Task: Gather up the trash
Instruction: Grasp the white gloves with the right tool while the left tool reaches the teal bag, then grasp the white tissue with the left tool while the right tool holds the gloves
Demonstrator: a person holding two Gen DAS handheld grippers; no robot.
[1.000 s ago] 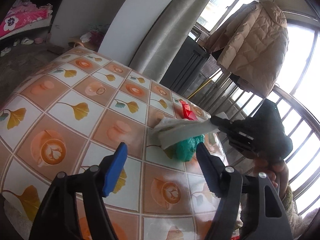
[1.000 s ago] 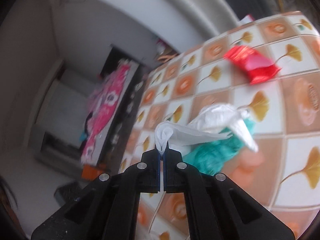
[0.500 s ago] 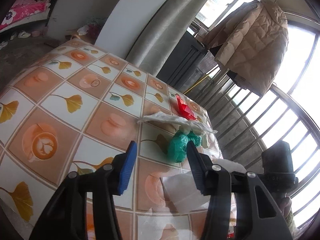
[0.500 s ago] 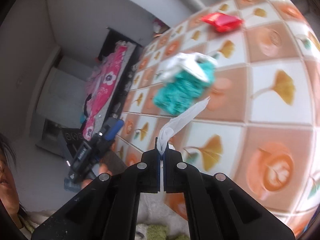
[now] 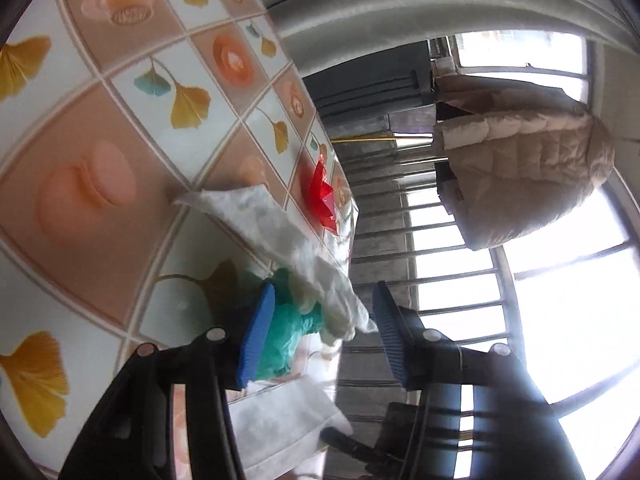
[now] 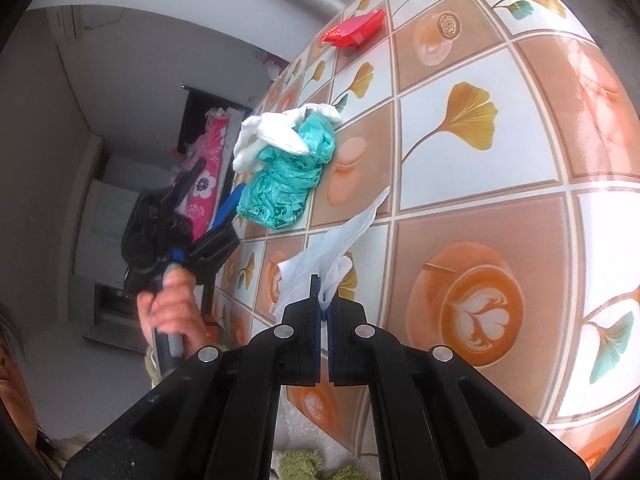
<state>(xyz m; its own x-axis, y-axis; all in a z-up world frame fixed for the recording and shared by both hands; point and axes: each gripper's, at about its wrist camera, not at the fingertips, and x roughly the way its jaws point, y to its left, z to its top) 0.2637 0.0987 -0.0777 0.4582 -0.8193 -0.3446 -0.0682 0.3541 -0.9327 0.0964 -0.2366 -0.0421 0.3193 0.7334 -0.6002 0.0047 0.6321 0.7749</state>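
**Left claw lines up on the green bag while the right keeps its tissue**

We are mid-collection. Our right gripper (image 6: 325, 304), at the bottom centre of its view, is clamped tight on a white tissue (image 6: 340, 248) that trails up over the patterned tablecloth (image 6: 480, 220). Our left gripper (image 5: 320, 336), low in its own view, has just been narrowing its jaws; they stand half apart around the crumpled green plastic bag (image 5: 288, 340). One blue pad looks to be against the bag, the other pad is clear of it, so nothing is gripped yet.

The bag sits near the table edge, thin and wrinkled, with a wad of white tissue (image 5: 280, 232) draped over it. A red wrapper (image 5: 322, 196) lies further off, towards the upper middle of the frame.

Next, we judge, the left jaws must close fully on the bag, ideally catching the tissue on top too.
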